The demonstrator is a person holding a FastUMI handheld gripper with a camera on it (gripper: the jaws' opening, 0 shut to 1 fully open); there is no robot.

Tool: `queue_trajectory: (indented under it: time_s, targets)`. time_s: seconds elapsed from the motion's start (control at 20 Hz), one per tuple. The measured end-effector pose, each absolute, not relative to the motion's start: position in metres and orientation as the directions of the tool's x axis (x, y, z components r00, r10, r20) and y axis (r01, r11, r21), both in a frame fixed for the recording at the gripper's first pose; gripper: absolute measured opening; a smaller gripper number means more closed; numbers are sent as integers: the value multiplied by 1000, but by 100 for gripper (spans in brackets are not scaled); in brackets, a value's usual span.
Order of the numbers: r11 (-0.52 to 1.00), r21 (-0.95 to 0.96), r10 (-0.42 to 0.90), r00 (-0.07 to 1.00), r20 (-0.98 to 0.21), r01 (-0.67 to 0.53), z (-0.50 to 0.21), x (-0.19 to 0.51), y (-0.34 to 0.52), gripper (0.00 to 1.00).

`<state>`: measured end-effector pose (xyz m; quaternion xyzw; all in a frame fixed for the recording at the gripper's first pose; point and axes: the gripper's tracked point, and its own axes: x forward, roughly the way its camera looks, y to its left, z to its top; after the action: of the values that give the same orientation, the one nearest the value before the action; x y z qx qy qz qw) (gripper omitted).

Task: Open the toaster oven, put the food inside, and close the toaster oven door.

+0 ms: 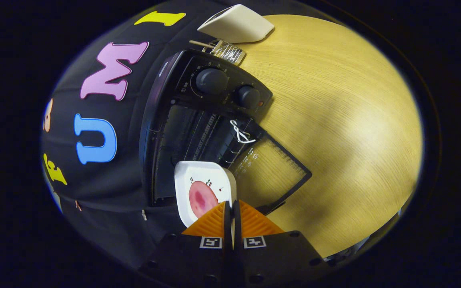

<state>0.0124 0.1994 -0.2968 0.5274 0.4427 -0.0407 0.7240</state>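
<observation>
Fingers (231, 224) are pinching tight on the plate's (204, 176) near rim, so your gripper is clamped on it, one finger on each face of the edge with barely a slit showing between them. You're holding that white plate out just ahead of the fingertips, and the whole view is rolled over, so the plate is appearing tilted against the table (334, 120). Riding on the plate is the food (202, 199), a round pink slice, sitting close to the fingers and partly tucked behind the left one. A few small printed marks are showing on the plate above the slice.

Beyond the plate, the oven (198, 120) is standing open. Its dark cavity (190, 140) is gaping right behind the plate's far edge, with the ribbed walls and rack rails showing inside. The door (272, 168) is hanging down flat over the wooden table, its glass letting the grain show through, and the plate's corner is overlapping the hinge end of it. A white cord (240, 134) is looped at the door's top corner, by the mouth. Two dark knobs (212, 80) are sitting on the control panel beside the cavity.

Farther on, behind the oven, a wire rack (226, 51) is peeking out, and a pale boxy object (236, 24) is resting past it at the table's far side. You can't tell whether the plate is already crossing the mouth or hanging just short of it.
</observation>
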Motion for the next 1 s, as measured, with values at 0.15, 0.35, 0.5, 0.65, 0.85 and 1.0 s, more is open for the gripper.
queue_trajectory:
  time_s: [0.15,0.35,0.5,0.65,0.85,1.0]
  targets:
    - [416,716,369,615,-697,562,-302,26,207,5]
    - [336,698,293,634,-716,633,-313,45,210,5]
    - [270,680,226,641,-733,682,-321,54,211,5]
    - [178,679,175,656,-734,712,-324,66,213,5]
    - [114,673,135,659,-740,731,-325,82,217,5]
    - [103,664,134,652,-747,740,-325,88,222,5]
